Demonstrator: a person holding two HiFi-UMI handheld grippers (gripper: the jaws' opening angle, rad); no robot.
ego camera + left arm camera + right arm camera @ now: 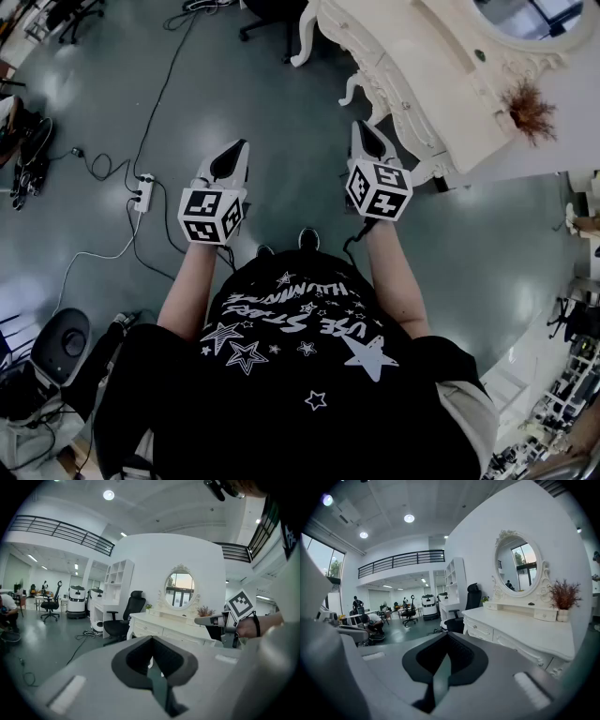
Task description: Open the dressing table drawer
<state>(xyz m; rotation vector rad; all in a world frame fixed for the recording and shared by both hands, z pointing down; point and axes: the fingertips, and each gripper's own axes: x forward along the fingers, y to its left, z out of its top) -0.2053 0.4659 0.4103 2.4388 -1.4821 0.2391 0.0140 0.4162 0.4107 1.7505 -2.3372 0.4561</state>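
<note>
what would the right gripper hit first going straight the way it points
Probably the left end of the dressing table, though the right gripper may slip past toward the black chair; depth unclear.

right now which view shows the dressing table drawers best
The right gripper view: the drawers face it, close and clear. The left gripper view shows them smaller and farther off. The head view sees the dressing table from above, fronts foreshortened.
</note>
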